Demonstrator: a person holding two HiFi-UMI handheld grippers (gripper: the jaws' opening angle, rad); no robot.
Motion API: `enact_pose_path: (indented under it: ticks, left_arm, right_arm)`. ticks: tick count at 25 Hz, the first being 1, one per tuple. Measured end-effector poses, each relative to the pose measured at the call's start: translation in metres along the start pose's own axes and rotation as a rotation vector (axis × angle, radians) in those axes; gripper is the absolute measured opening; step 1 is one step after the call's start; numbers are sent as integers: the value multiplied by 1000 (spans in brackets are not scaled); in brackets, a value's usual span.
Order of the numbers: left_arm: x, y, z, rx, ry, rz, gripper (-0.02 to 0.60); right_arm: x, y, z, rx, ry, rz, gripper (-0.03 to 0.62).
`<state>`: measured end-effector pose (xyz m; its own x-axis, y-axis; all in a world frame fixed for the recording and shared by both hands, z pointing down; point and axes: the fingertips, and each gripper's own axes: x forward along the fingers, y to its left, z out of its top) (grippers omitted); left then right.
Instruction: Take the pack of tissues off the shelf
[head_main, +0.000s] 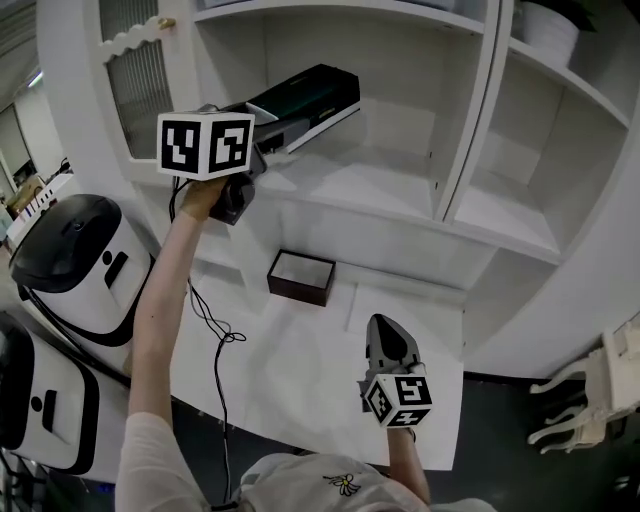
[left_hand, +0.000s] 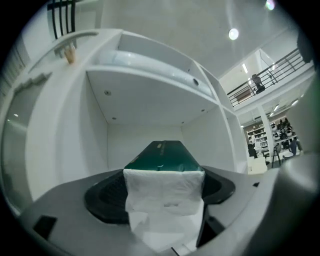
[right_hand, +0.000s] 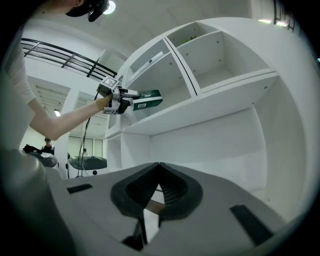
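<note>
The pack of tissues (head_main: 312, 93) is a long dark green packet with a white end. It hangs tilted just above the white shelf board (head_main: 370, 185) in the left compartment. My left gripper (head_main: 285, 128) is shut on its near end, and the pack's white end (left_hand: 164, 197) fills the space between the jaws in the left gripper view. The right gripper view shows the pack (right_hand: 149, 100) held clear of the shelf. My right gripper (head_main: 386, 326) hangs low over the white counter (head_main: 300, 380), shut and empty, its jaws meeting at the tip (right_hand: 159, 165).
A small dark brown open box (head_main: 300, 277) sits on the counter under the shelf. Two white-and-black machines (head_main: 75, 260) stand at the left. A black cable (head_main: 215, 335) trails from the left gripper. An upright divider (head_main: 470, 130) separates the compartments. A white chair (head_main: 600, 390) is at the right.
</note>
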<state>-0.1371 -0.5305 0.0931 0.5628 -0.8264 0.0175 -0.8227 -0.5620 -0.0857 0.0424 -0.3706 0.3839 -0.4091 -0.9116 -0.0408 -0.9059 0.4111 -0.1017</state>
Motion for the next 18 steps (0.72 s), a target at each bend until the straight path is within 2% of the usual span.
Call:
enact_pose_path:
  ticks: [4,8,11,14,18]
  left_arm:
    - [-59,-11,18,8,-170,79,408]
    - [-123,-31,14,128,-295,218,409]
    - [-165,-50,-7,197,-362,335,408]
    - [-199,-66,-42,247,-377,458,408]
    - [-228,-83,-90,228,-421,516,408]
  right_arm:
    - [2,16,23,-66,-49,40,3]
    - [4,36,36,-115,-88,85,3]
    - [3,50,43,-118,-112,105,3]
    - [-4,63,48,-114,-135,122,3]
    - [-11,75,56,-138,-184,129,3]
